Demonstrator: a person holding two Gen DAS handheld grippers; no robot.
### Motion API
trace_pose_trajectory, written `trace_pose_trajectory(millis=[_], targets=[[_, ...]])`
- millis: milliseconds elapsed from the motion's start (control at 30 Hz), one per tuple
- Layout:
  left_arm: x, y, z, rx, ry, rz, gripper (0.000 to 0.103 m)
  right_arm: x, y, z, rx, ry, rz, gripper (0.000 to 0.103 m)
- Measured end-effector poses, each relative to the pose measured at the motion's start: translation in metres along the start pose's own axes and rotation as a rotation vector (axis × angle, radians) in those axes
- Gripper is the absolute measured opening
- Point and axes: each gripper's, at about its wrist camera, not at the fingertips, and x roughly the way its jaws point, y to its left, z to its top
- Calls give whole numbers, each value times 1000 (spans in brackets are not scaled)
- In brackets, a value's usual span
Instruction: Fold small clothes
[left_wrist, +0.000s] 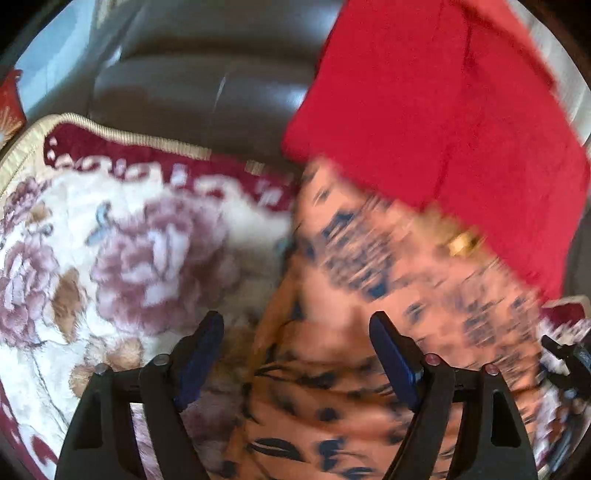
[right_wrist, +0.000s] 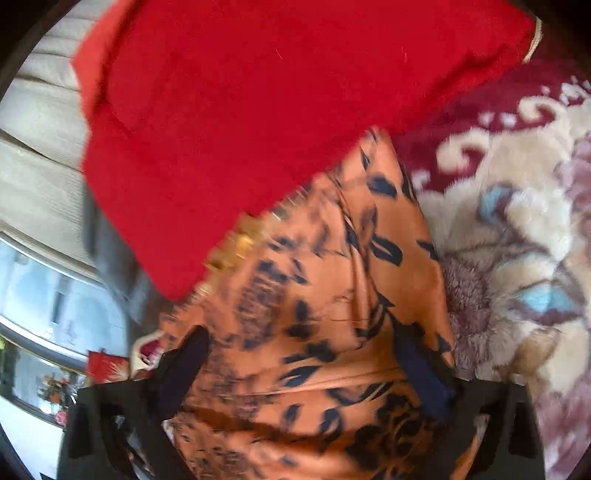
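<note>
An orange garment with a dark leaf print (left_wrist: 332, 369) lies on a floral blanket (left_wrist: 92, 258) and shows blurred in both views. A red cloth (left_wrist: 443, 129) overlaps its far end; a small gold piece (left_wrist: 461, 242) sits at the border between them. My left gripper (left_wrist: 295, 325) is open, its fingers straddling the orange garment just above it. In the right wrist view the orange garment (right_wrist: 314, 314) fills the middle under the red cloth (right_wrist: 258, 110). My right gripper (right_wrist: 303, 350) is open, fingers either side of the garment, holding nothing.
A dark leather sofa back (left_wrist: 203, 74) rises beyond the blanket. The blanket (right_wrist: 517, 240) extends right in the right wrist view. A pale cushion (right_wrist: 40, 166) and a glass surface (right_wrist: 55, 295) lie left. The other gripper's tip (left_wrist: 565, 354) shows at the right edge.
</note>
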Motion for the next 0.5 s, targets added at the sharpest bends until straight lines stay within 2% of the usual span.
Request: trace_pose_trajectory(millis=[33,100,167,200,233,267,300,367,400,500], targets=[[13,2,-1,8,43,1,48,0,2,-5,-28,-12,-61,29],[13,4,-1,-9,27,-24,46,-5,5,-10,-56,-30,-103,28],[-3,0,3,0,-23,-22,44,-18,15,-14,-113,-65,-171,38],[-13,-2,5,2,-51,-32,44,-25,19,-14,-138,-87,-197,48],[-21,-5,9,7,-80,-45,44,-35,27,-15,-162,-124,-211,82],[-27,-7,13,10,-94,-55,48,-42,32,-12,-173,-162,-216,94],[-32,-11,19,12,-113,-77,52,-50,39,-11,-184,-203,-211,94],[-31,-19,29,36,-133,-93,52,-62,54,-6,-220,-249,-133,94],[-23,-23,35,50,-119,-94,52,-62,62,-2,-240,-251,-67,94],[8,-24,45,37,-52,-101,52,-37,74,11,-251,-186,102,94]])
